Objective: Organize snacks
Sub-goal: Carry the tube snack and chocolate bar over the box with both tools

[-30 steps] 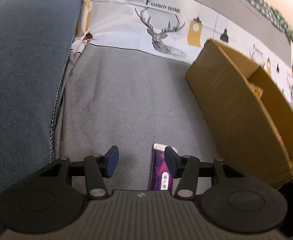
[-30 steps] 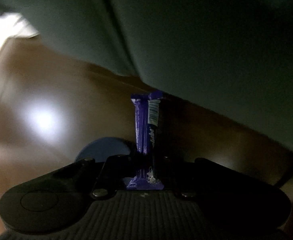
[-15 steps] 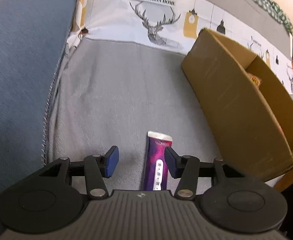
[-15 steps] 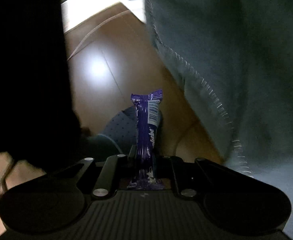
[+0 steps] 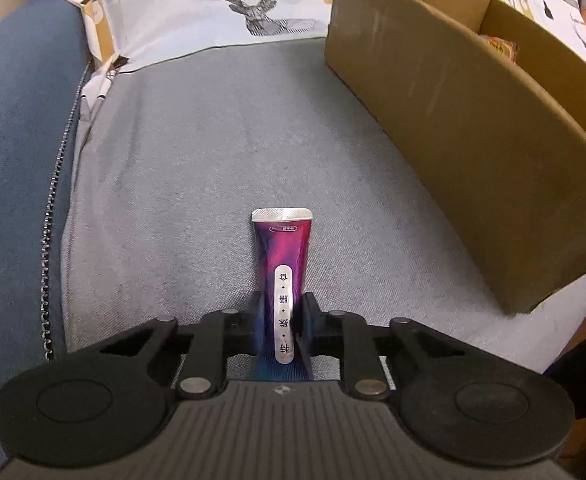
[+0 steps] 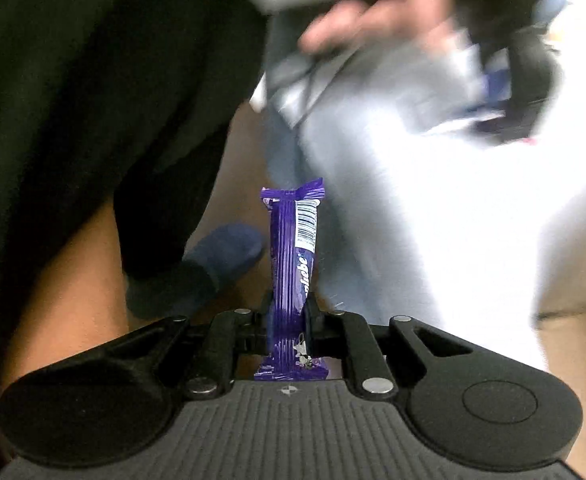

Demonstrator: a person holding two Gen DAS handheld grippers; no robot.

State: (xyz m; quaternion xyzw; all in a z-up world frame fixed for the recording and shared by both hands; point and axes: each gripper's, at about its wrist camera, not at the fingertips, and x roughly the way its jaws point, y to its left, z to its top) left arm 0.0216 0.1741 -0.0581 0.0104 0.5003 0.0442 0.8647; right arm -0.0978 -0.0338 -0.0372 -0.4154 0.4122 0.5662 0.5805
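A magenta and purple snack stick (image 5: 283,248) with a silver sealed end lies on the grey sofa seat (image 5: 213,140). My left gripper (image 5: 281,308) is closing on its near end, and the pads touch both sides of it. To the right stands an open cardboard box (image 5: 453,120) with a yellow-red snack (image 5: 501,46) showing inside. In the right wrist view my right gripper (image 6: 291,304) is shut on a purple chocolate bar (image 6: 293,240) that sticks out past the fingers, held in the air above the floor.
A blue armrest (image 5: 13,120) borders the seat on the left, and a deer-print cloth (image 5: 233,0) lies behind it. The right wrist view shows a person's dark clothing (image 6: 73,80), a foot in a dark sock (image 6: 221,256), a blurred hand (image 6: 357,20) and brown floor (image 6: 73,260).
My left gripper moved forward over the snack stick and its jaws came in against it. My right gripper rose with the purple bar, from near the dark floor to beside the sofa.
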